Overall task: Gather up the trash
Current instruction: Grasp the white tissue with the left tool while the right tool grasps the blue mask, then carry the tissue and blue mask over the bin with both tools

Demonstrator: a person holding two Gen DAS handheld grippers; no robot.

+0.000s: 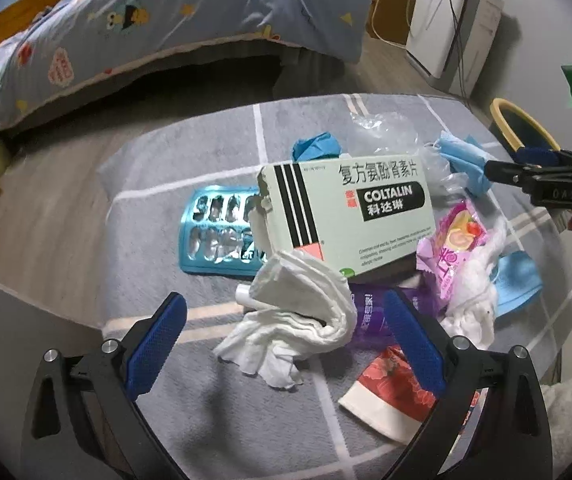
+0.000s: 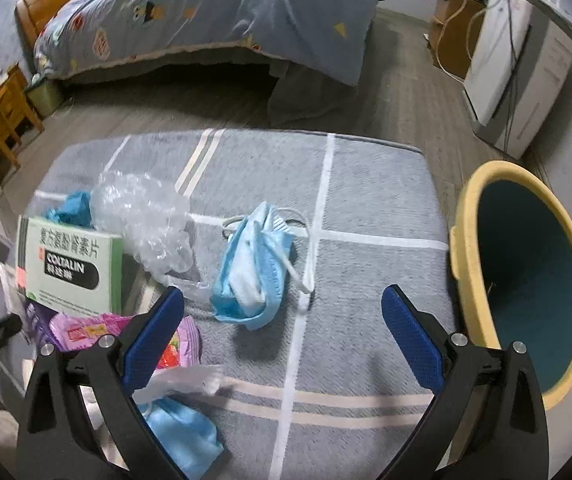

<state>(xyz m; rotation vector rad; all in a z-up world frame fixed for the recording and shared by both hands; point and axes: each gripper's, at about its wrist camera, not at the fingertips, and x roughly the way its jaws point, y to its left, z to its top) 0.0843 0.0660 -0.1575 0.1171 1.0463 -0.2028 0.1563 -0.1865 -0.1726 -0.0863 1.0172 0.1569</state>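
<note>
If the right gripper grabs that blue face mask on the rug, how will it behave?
The face mask lies crumpled, so it is probably floppy and light. Its loose white ear loops may dangle or snag. It is unlikely to roll.

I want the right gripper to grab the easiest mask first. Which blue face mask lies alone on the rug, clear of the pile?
The crumpled blue mask with white ear loops, ahead of the open right gripper. The other blue mask is tucked under white tissue by the left finger.

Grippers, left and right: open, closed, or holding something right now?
Left gripper: open, holding nothing, above the white tissue.
Right gripper: open, holding nothing, facing the blue face mask.
</note>
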